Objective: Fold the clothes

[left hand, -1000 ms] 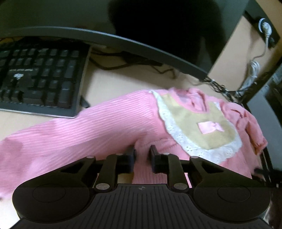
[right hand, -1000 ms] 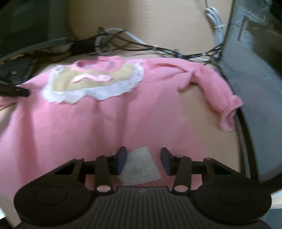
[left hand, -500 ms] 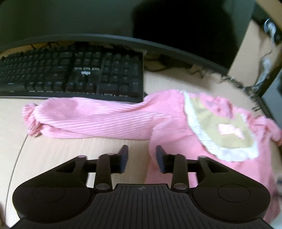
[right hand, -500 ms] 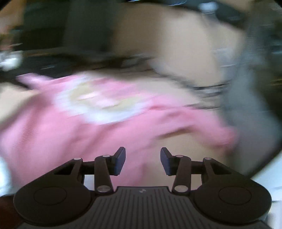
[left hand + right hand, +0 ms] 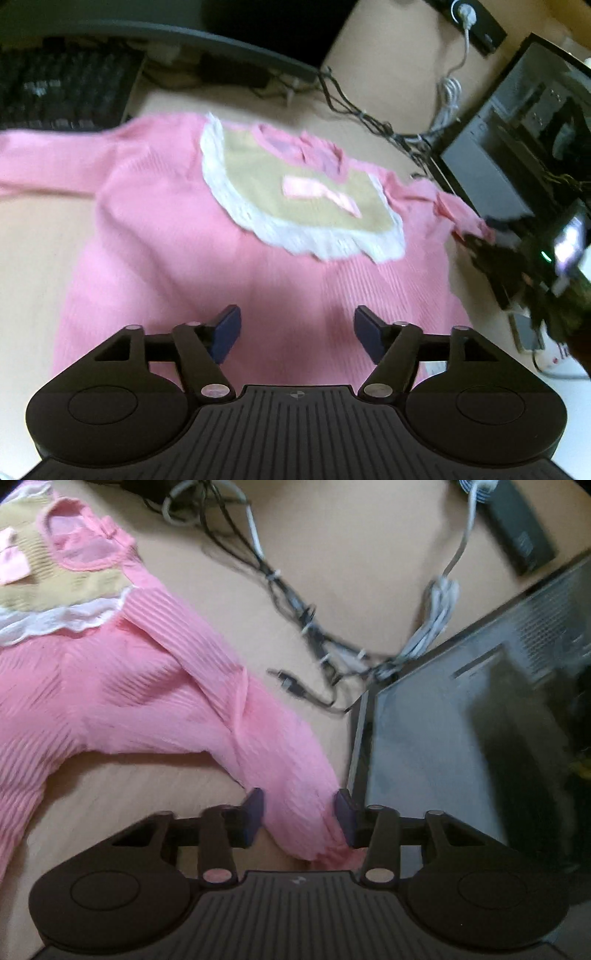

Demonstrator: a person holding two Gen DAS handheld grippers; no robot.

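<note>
A pink ribbed sweater [image 5: 177, 240] with a beige, lace-edged bib [image 5: 306, 192] lies flat on the wooden desk, its left sleeve [image 5: 48, 162] stretched out toward the keyboard. My left gripper [image 5: 297, 332] hovers over the sweater's lower body. Its jaws are opening, and the fabric lies beneath them without being pinched. In the right wrist view my right gripper [image 5: 298, 812] straddles the cuff end of the right sleeve [image 5: 258, 738]. Its jaws are closing, the sleeve fills the gap between them, and the fingers still stand apart.
A black keyboard [image 5: 62, 92] and a curved monitor [image 5: 221, 40] stand behind the sweater. Tangled cables [image 5: 295, 602] and a power strip [image 5: 517, 528] lie at the back. A grey computer case [image 5: 443, 738] stands right beside the sleeve. A white mug [image 5: 557, 354] sits at far right.
My left gripper let go of the sweater, opened wider and swung right over its body. My right gripper left the hem with its label and moved to the right sleeve's cuff.
</note>
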